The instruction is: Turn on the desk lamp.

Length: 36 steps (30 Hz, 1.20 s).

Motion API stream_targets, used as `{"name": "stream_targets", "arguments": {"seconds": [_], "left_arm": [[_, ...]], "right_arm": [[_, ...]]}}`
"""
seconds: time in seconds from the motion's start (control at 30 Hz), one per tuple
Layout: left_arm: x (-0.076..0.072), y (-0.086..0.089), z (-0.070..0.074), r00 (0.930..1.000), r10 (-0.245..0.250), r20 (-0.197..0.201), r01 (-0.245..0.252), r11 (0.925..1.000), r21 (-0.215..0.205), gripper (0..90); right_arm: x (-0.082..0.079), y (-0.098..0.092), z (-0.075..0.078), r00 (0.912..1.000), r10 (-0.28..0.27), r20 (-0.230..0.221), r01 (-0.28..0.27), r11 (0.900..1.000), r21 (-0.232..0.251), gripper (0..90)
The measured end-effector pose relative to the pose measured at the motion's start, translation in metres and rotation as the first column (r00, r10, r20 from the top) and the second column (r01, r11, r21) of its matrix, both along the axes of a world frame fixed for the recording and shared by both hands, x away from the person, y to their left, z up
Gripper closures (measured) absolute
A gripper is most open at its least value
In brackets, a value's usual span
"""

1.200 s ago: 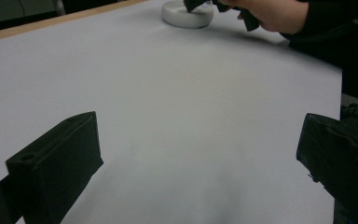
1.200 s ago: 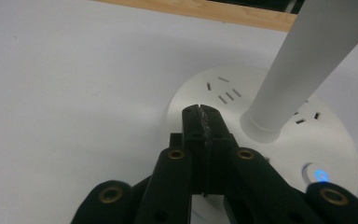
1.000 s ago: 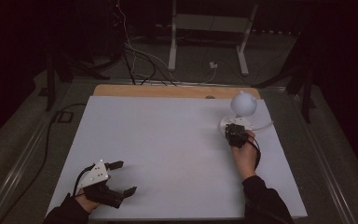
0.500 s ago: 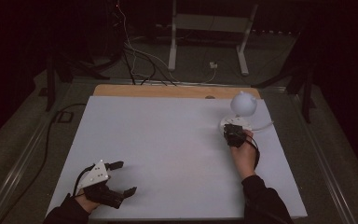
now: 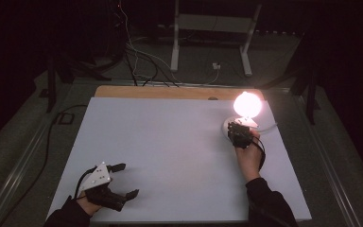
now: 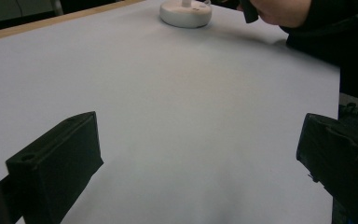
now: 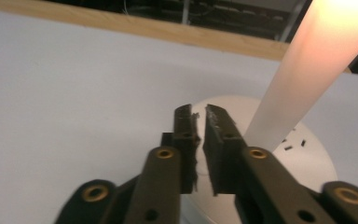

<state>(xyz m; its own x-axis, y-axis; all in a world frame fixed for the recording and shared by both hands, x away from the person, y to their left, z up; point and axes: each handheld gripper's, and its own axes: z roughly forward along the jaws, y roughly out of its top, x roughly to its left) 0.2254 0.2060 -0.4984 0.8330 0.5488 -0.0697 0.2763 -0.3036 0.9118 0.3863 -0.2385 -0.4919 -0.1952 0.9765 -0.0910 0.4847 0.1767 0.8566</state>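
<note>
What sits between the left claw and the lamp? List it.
Nothing: in the high view, bare white table runs from the left claw to the lamp. The left gripper view shows the same bare stretch up to the lamp base.

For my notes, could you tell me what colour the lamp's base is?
White; the lamp base shows best in the left gripper view.

A white sheet covers the wooden table; cables lie beyond.

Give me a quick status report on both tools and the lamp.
Left tool open, idle. Right tool nearly shut, jaws just opening, over the lamp base. Lamp lit. Nothing in the way.
</note>
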Motion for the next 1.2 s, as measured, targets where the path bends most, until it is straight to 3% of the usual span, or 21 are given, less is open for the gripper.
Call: {"name": "stream_targets", "arguments": {"seconds": [0.1,0.23,0.27,0.37,0.43,0.57,0.63,0.7,0.77,0.97,1.07,1.2], "left_arm": [[0.0,0.0,0.0,1.0,-0.001,0.002,0.001,1.0,-0.004,0.3],[0.0,0.0,0.0,1.0,0.0,0.0,0.0,1.0,-0.001,0.3],[0.0,0.001,0.001,1.0,0.0,0.002,0.0,1.0,-0.004,0.3],[-0.001,0.0,0.001,1.0,0.001,0.002,-0.001,1.0,-0.004,0.3],[-0.001,0.0,0.001,1.0,-0.001,0.001,0.001,1.0,0.0,0.3],[-0.001,0.001,0.001,1.0,0.001,0.003,-0.001,1.0,-0.004,0.3],[-0.001,0.001,0.001,1.0,0.0,0.003,0.0,1.0,-0.003,0.3],[-0.001,0.001,0.001,1.0,-0.002,0.004,0.002,1.0,-0.008,0.3],[-0.001,0.001,0.001,1.0,-0.001,0.003,0.001,1.0,-0.004,0.3],[0.0,0.0,0.001,1.0,-0.002,0.001,0.002,1.0,-0.004,0.3],[-0.001,0.001,0.001,1.0,-0.003,0.002,0.003,1.0,-0.009,0.3],[-0.001,0.001,0.001,1.0,-0.002,0.0,0.002,1.0,-0.004,0.3]], "right_arm": [[-0.005,0.0,0.004,0.9993,0.034,0.016,-0.035,0.999,0.024,66.7],[-0.012,-0.001,0.008,0.994,0.103,0.037,-0.105,0.993,0.05,38.7],[-0.012,-0.001,0.008,0.994,0.103,0.037,-0.105,0.993,0.05,38.7],[-0.015,-0.002,0.008,0.9907,0.13,0.04,-0.132,0.99,0.054,26.1],[-0.016,-0.003,0.008,0.9868,0.16,0.023,-0.162,0.984,0.078,17.4],[-0.022,-0.006,0.009,0.9793,0.199,0.039,-0.202,0.975,0.093,6.1],[-0.026,-0.008,0.011,0.9764,0.212,0.043,-0.216,0.969,0.123,2.1],[-0.03,-0.01,0.012,0.9743,0.218,0.056,-0.223,0.97,0.1,1.6],[-0.034,-0.013,0.014,0.9721,0.224,0.071,-0.231,0.966,0.115,1.5],[-0.044,-0.019,0.02,0.9674,0.253,0.016,-0.253,0.962,0.099,0.0],[-0.048,-0.021,0.022,0.9667,0.256,0.009,-0.256,0.964,0.077,0.0],[-0.055,-0.024,0.025,0.9633,0.268,0.005,-0.268,0.959,0.091,0.0]]}}
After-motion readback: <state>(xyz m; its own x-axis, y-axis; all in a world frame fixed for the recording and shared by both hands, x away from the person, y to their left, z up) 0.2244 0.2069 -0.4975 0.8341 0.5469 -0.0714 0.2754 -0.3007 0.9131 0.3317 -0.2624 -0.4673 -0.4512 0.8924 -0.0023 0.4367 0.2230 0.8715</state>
